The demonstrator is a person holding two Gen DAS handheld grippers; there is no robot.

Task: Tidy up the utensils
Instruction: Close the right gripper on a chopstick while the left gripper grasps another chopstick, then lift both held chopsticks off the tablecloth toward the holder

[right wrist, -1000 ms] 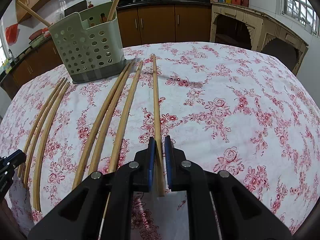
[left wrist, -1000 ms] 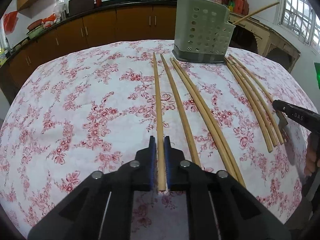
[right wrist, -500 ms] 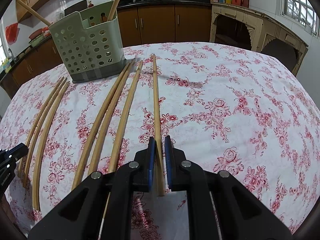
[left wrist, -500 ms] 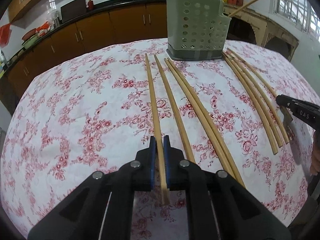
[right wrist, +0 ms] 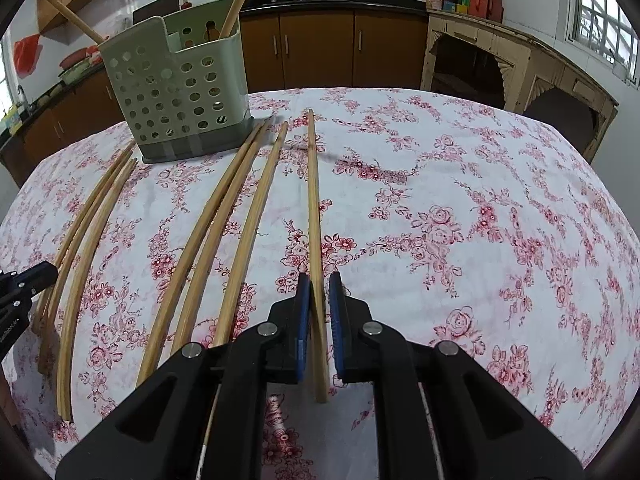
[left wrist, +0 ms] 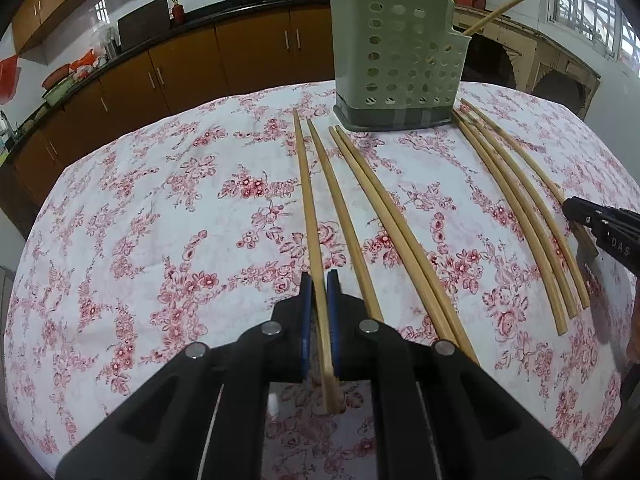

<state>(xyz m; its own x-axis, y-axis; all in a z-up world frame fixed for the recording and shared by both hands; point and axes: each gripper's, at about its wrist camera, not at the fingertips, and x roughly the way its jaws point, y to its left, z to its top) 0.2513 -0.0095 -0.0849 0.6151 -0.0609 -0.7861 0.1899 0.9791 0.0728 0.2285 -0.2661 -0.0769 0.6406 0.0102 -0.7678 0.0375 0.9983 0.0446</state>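
My left gripper (left wrist: 319,312) is clamped on a chopstick (left wrist: 310,216), its far tip toward the green holder (left wrist: 394,56). My right gripper (right wrist: 319,312) clamps another chopstick (right wrist: 314,208). More chopsticks (right wrist: 208,240) lie on the floral tablecloth (right wrist: 460,220).

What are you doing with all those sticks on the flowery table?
Someone is tidying chopsticks with a pair of tongs in each hand. The left tongs are closed around the end of one chopstick, and the right tongs are closed on another chopstick. More chopsticks lie on the tablecloth. The green holder stands at the far side with two chopsticks already in it.
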